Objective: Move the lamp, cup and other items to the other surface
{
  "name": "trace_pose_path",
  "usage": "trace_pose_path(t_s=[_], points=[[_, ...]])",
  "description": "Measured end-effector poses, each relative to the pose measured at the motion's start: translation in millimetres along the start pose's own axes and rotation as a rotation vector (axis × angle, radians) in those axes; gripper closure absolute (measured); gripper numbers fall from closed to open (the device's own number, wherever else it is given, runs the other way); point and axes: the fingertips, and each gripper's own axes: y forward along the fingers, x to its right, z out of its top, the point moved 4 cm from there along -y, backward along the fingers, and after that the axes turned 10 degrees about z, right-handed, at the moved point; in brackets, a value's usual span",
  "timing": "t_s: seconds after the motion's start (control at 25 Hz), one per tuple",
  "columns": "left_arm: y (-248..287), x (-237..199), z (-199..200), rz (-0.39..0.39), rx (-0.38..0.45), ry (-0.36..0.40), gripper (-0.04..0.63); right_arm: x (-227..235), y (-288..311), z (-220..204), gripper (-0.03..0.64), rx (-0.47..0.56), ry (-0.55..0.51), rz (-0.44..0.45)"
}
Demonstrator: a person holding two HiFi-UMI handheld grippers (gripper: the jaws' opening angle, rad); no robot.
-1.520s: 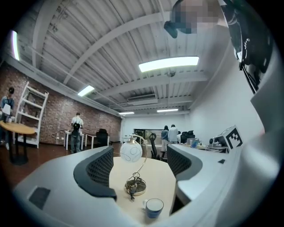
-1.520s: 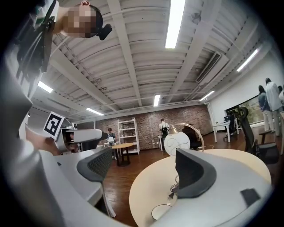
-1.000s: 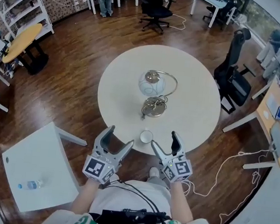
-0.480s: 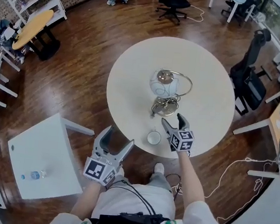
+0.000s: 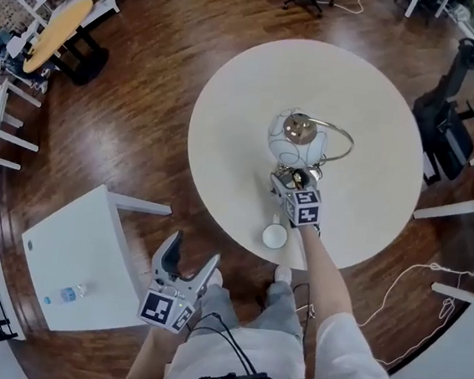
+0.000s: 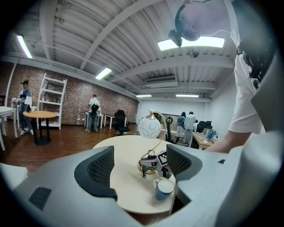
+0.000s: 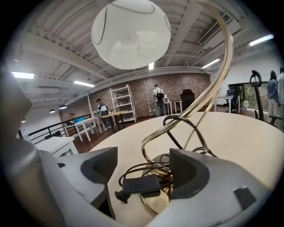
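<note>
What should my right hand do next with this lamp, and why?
Probably ease forward slightly and close on the stem: the right tongs have just been closing but stand open around the lamp base and coiled cord, gripping nothing yet.

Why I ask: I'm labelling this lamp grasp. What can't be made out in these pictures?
- Lamp base: head view, hidden under the right tool.
- Grip: right gripper view, the tool's jaws have just been closing with the cable between them; contact unclear, the pad covers it.
- Globe top: right gripper view, cut off by the edge.
- Bottle: head view, too small to read.
</note>
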Motion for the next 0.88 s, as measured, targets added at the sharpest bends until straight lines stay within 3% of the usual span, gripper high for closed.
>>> trace_pose_path(t_s=[0.2, 0.36, 0.52, 0.68, 0.88], points=[[-11, -17, -8, 0.041, -0.021, -0.003, 0.23, 9, 35, 13, 0.305, 0.031, 0.038, -0.06], [-24, -31, -16, 0.075, -0.039, -0.009, 0.23, 20, 40, 34, 0.517, 0.138, 0.162, -0.135], [-36, -38, -19, 0.084, -0.048, -0.01, 0.23, 16, 33, 36, 0.534, 0.197, 0.198, -0.167], [-42, -40, -21, 0.083, -0.042, -0.013, 0.23, 12, 18, 34, 0.545, 0.179, 0.133, -0.212], [-45, -36, -28, 0.075, -0.032, -0.027, 0.23, 3, 3, 59, 0.597, 0.205, 0.123, -0.152]])
